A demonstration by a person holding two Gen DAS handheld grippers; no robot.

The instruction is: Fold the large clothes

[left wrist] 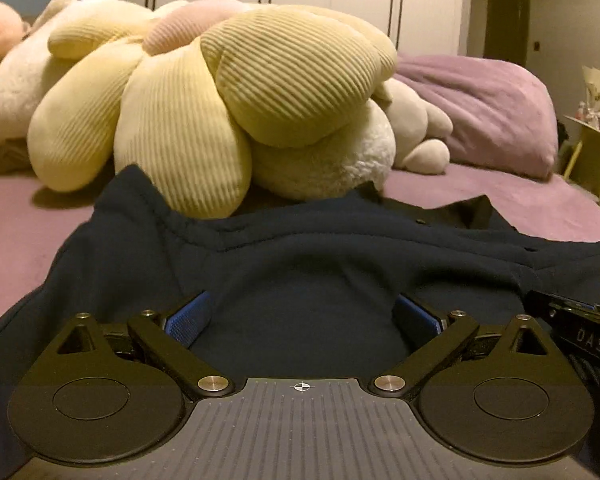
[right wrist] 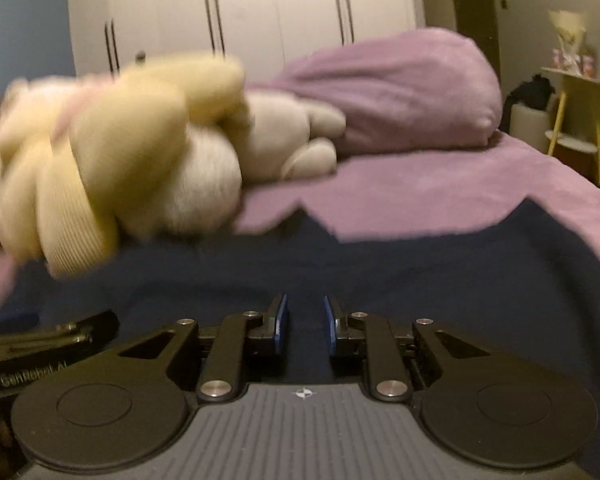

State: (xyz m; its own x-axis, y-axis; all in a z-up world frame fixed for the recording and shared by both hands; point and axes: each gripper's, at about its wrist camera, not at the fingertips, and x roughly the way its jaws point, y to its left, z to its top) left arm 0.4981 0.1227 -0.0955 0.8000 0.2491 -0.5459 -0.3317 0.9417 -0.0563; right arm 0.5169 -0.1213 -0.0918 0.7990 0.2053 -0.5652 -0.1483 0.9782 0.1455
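Navy fabric fills the near ground in both wrist views: a large dark garment spread flat on the purple bed sheet, just ahead of both grippers. Its long axis appears to run side to side across the bed; a seamed, rumpled edge lies across the far side, nearest the plush toys. Near edge cut off beneath the gripper bodies, so full outline and which end is which cannot be told.

Left gripper: jaws spread wide, blue pads well apart, fabric lying between them but not pinched. It points forward and downward at the cloth. Part of the other black tool shows at the right edge.

Right gripper: jaws drawn narrow, a slim gap between the blue pads, dark cloth seen through the gap; no fold visibly caught. Same forward, downward tilt. This view is motion-blurred.

Beyond the garment's far edge, a yellow ribbed flower cushion rests against cream plush toys, touching or overlapping the cloth's edge on the left. Farther right, a purple pillow sits toward the bed's far right corner. White wardrobe doors behind; a yellow side stand past the bed's right edge, contents too small to make out.
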